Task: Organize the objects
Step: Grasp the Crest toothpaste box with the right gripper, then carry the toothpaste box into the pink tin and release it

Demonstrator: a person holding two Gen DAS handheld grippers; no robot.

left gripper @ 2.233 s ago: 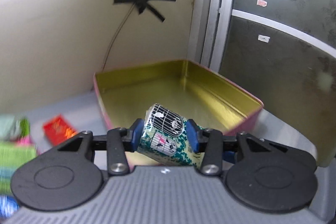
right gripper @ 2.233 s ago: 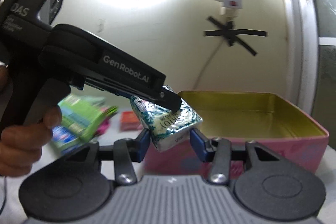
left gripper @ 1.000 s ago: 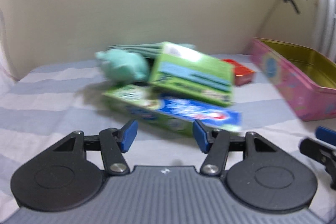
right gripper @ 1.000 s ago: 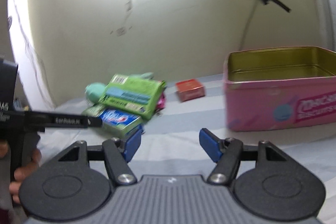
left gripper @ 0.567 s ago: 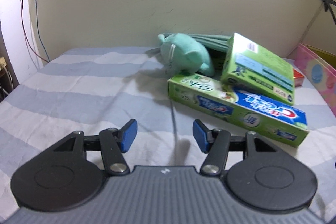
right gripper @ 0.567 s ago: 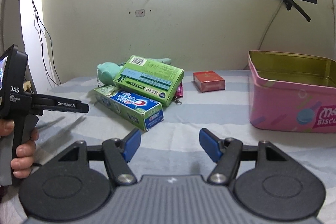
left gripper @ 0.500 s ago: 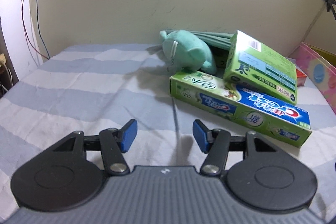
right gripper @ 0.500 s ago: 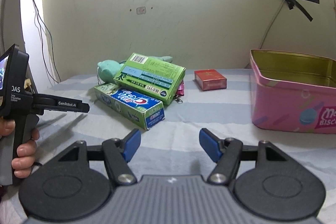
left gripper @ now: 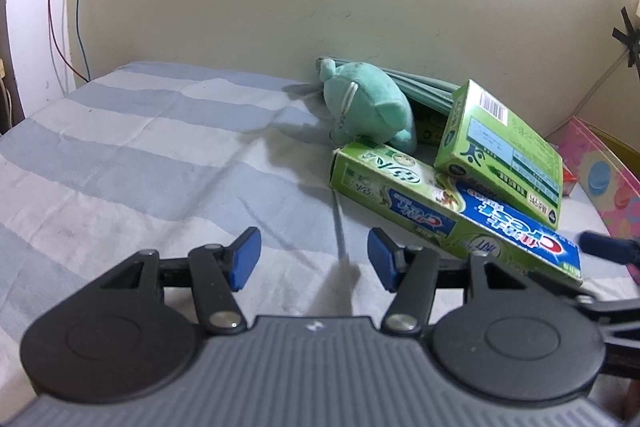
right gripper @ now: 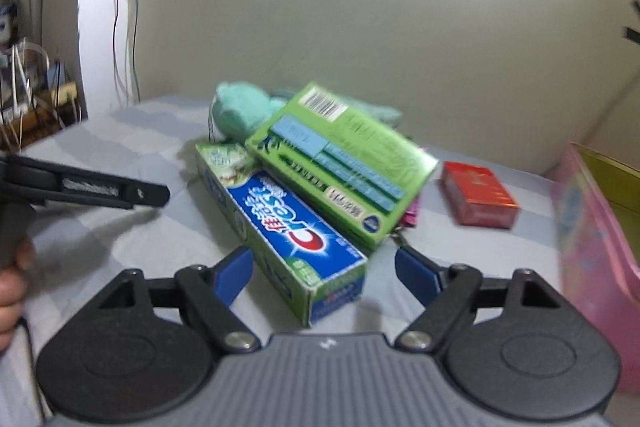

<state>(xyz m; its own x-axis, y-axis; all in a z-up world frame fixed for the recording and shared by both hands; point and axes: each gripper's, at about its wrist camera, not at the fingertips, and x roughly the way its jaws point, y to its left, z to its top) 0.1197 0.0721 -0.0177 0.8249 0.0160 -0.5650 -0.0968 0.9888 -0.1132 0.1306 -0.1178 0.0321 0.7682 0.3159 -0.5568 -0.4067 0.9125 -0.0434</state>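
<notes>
Setting: striped sheet [left gripper: 168, 163] against a cream wall; loose goods in one pile, pink tin [right gripper: 596, 251] at the right edge.
Toothpaste box [right gripper: 280, 223]: lowest of the pile, flat on the sheet, long axis running toward the right wrist camera, its near end just ahead of the right pads.
Green box [right gripper: 340, 163]: tilted, leaning on the far half of the toothpaste box and touching it.
Plush [left gripper: 368, 103]: teal, behind both boxes, touching the far end of the toothpaste box.
Red box [right gripper: 476, 199]: flat on the sheet, alone, between the pile and the tin.
Tin: open top, gold inside; contents hidden from these views.
Left gripper [left gripper: 312, 259]: released, jaws easing wider, nothing between them; it hangs over bare sheet to the left of the toothpaste box.
Right gripper [right gripper: 324, 275]: released, jaws spreading, lined up on the near end of the toothpaste box; pads do not yet press on it.
Hand [right gripper: 12, 287]: the person's left, on the left tool's grip at the frame edge.
Step in hand, as judged: right gripper taking the toothpaste box for the tin.
Method: bring the pads alongside the narrow sides, well past the end flap, then close squarely.
Caution: the green box rests on it, so draw the box out toward the camera and low, or lift the green box off first with the left gripper.
Handling: light card; a firm squeeze may dent it, so close only until held.
</notes>
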